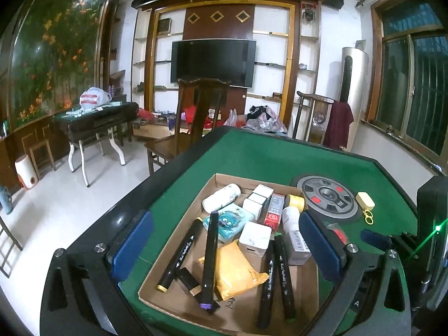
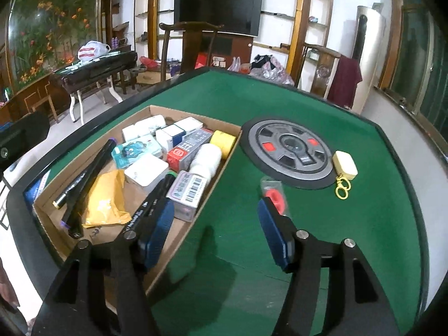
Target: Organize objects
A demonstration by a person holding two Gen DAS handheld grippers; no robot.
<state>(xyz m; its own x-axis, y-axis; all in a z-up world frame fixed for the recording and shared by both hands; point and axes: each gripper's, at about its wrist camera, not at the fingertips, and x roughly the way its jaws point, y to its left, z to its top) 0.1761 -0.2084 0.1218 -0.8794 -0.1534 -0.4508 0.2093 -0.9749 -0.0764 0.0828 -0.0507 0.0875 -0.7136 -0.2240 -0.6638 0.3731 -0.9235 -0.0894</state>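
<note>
Your left gripper (image 1: 224, 240) hangs wide open, empty, above the cardboard box (image 1: 179, 215). Your right gripper (image 2: 215, 224) is open too, empty, red packet (image 2: 273, 196) just ahead.

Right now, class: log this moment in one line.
left gripper: open over cardboard box | right gripper: open, empty | red item, yellow case: outside box

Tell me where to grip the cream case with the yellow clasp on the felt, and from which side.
Grip the cream case across its two long sides, coming from above. It lies flat on the green felt at the dial's edge, so a low approach is partly blocked. Avoid the loose yellow clasp, which would probably swing.
</note>
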